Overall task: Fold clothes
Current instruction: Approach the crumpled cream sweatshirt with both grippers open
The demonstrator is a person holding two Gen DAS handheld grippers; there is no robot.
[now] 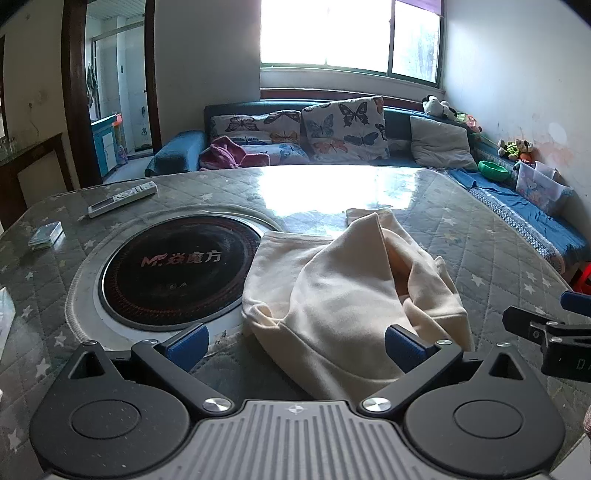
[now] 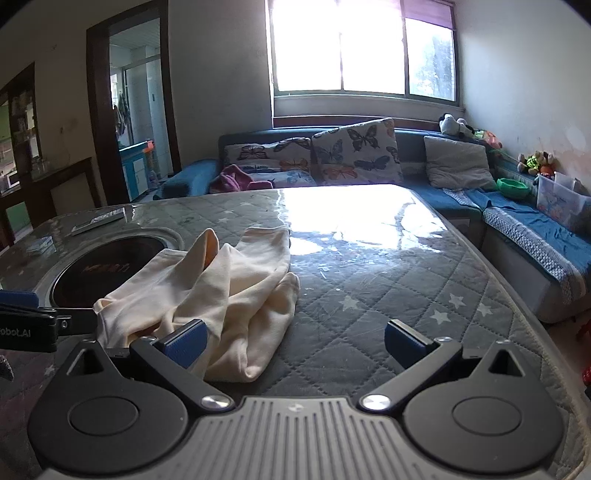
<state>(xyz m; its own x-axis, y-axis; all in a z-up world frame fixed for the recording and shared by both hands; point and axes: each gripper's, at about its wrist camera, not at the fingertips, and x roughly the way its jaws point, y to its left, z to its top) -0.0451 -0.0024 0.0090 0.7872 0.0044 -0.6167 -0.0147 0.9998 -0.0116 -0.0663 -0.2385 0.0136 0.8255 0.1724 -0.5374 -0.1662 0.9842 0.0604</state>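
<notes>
Quilted table (image 2: 369, 280): cream garment (image 1: 343, 291) (crumpled), jaws agape.

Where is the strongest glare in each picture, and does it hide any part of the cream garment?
Left wrist view: the window is blown out white, and its reflection washes out the far tabletop just beyond the cream garment, which stays readable. Right wrist view: the same glare lies on the table right of the garment; its folds show clearly. Both views bend straight edges near the rim.

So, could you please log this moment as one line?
task: fold clothes | cream garment: crumpled on table, unfolded | left hand-held gripper: open, at garment | right hand-held gripper: open, beside garment
</notes>
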